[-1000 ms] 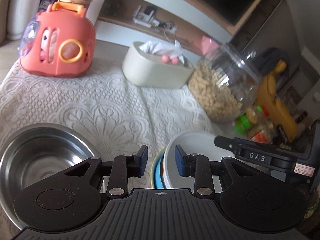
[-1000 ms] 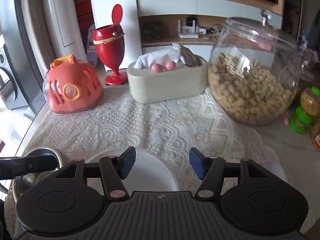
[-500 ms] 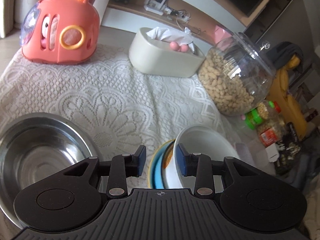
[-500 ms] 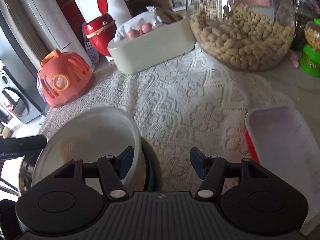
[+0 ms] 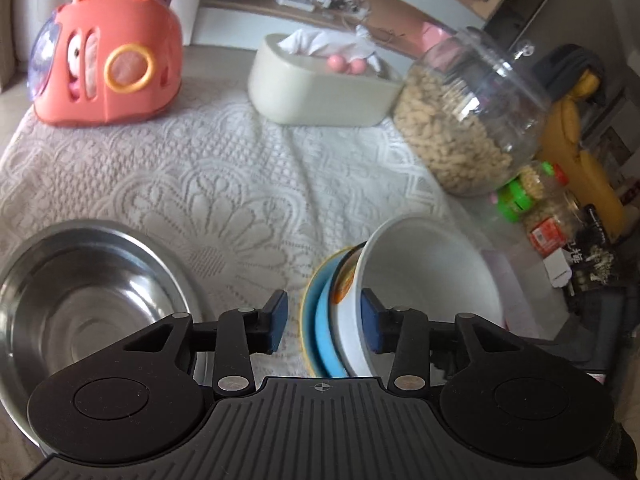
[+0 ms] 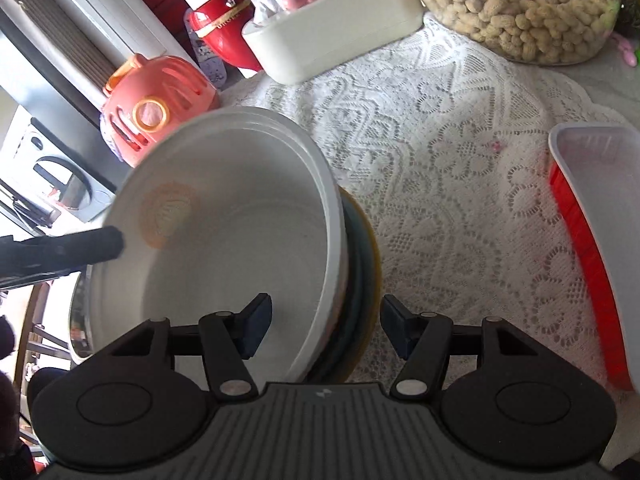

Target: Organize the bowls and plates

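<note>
A white bowl (image 5: 432, 276) stands nested in a blue bowl (image 5: 326, 336) with a yellow rim, the stack tilted on the lace tablecloth. My left gripper (image 5: 323, 322) is open, its jaws either side of the stack's near rim. A steel bowl (image 5: 84, 300) lies to the left of it. In the right wrist view the white bowl (image 6: 224, 240) fills the middle. My right gripper (image 6: 326, 330) is open, its jaws straddling the rims of the white bowl and the dark bowl (image 6: 362, 280) under it. The left gripper's finger (image 6: 68, 246) reaches in from the left.
A coral toy carrier (image 5: 108, 68), a cream tissue box (image 5: 320, 88) and a peanut jar (image 5: 472, 120) stand at the back. A clear lidded red container (image 6: 596, 240) lies right of the stack. Small jars (image 5: 536, 196) crowd the right edge.
The bowl stack has tilted up further and sits nearer both grippers. My right gripper has moved forward and down over the rims. My left gripper's jaws have spread wider around the stack.
</note>
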The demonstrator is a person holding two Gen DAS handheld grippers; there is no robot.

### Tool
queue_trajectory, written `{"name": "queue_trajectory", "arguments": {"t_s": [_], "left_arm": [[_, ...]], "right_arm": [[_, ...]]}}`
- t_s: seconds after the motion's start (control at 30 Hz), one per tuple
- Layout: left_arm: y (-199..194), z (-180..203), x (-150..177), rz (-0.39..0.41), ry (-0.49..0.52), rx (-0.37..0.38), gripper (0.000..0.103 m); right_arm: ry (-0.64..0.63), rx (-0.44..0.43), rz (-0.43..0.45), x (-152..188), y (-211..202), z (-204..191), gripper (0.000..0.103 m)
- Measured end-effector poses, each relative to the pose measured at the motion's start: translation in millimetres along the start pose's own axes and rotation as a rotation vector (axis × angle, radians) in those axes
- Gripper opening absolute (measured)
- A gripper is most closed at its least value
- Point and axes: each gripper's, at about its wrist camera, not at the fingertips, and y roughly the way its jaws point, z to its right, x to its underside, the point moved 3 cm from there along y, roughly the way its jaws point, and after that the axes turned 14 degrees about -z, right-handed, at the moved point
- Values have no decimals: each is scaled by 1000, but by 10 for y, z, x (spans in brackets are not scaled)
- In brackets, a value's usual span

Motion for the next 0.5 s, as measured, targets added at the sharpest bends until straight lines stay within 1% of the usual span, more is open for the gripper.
{"name": "queue_trajectory", "arguments": {"t_s": [0.07,0.13,0.23,0.3,0.33,0.4,0.5], "left_arm": [[106,-48,-2,-35,-23,8,50],[243,-94,10,-77,-51,33,52],[403,-106,48,-119,-75,78,48],[463,-80,71,-130,-71,97,48],[474,-53,80,-131,-60,82,46],[471,-22,91,-126,-44,62,46],[481,-40,101,-115,-58,72,46]], "right_arm": [[-6,-3,18,-13,-36,-26,61],[5,0,27,-41,-39,-18,61],[32,-22,4,-64,26,11,61],[46,-61,-23,-46,95,19,62],[55,-67,-22,-29,109,17,62],[67,-77,-11,-8,109,23,63],[73,-87,7,22,108,9,66]]}}
